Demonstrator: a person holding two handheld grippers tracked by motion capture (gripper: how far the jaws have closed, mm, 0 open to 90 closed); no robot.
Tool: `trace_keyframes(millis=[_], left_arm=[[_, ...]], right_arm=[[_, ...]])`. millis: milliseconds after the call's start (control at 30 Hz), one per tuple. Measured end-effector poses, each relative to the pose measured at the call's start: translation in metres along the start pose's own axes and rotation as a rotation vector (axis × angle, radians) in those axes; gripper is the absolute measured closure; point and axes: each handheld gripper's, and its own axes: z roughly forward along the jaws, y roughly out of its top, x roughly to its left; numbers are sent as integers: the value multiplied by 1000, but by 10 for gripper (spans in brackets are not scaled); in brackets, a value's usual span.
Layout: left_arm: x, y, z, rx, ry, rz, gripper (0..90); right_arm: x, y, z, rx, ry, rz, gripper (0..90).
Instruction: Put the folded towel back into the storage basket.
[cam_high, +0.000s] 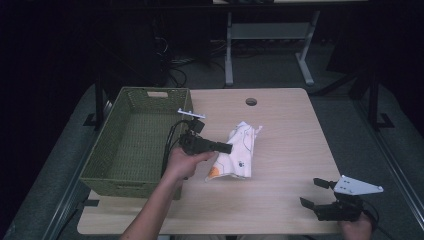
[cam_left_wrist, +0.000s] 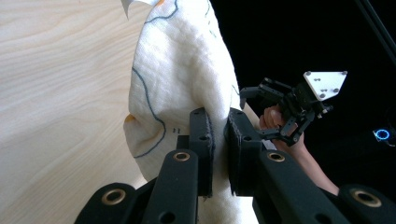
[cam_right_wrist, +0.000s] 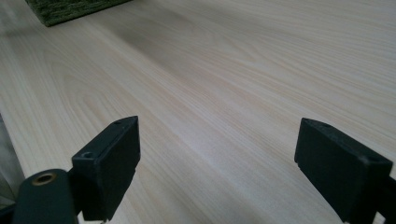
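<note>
A white cloth (cam_high: 239, 152) with blue line drawings and orange patches lies bunched at the middle of the wooden table (cam_high: 280, 120). My left gripper (cam_high: 227, 148) is shut on a fold of it, and in the left gripper view the cloth (cam_left_wrist: 182, 79) drapes up from between the two black jaws, my left gripper (cam_left_wrist: 218, 122) pinching it. My right gripper (cam_high: 312, 192) rests at the table's front right corner, jaws wide open. In the right gripper view its own fingers (cam_right_wrist: 116, 154) stand far apart with bare wood between them.
A green woven basket (cam_high: 107, 165) stands on the left half of the table, close beside my left hand. A round cable hole (cam_high: 251, 102) sits near the far edge. A corner of the basket (cam_right_wrist: 70, 9) shows in the right gripper view.
</note>
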Motion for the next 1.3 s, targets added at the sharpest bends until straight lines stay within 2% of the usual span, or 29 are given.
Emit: trace_keyframes(millis=[167, 333, 900, 1300], left_arm=[[-1, 1, -11, -6, 1, 0, 833], [-3, 1, -23, -16, -23, 2, 832], [-6, 2, -64, -41, -15, 9, 832], [-6, 4, -87, -60, -17, 15, 832]], right_arm=[[-1, 0, 1, -2, 0, 1, 136], [0, 0, 0, 2, -6, -1, 136], [0, -1, 2, 16, -15, -2, 136], [-1, 0, 4, 22, -20, 1, 136]])
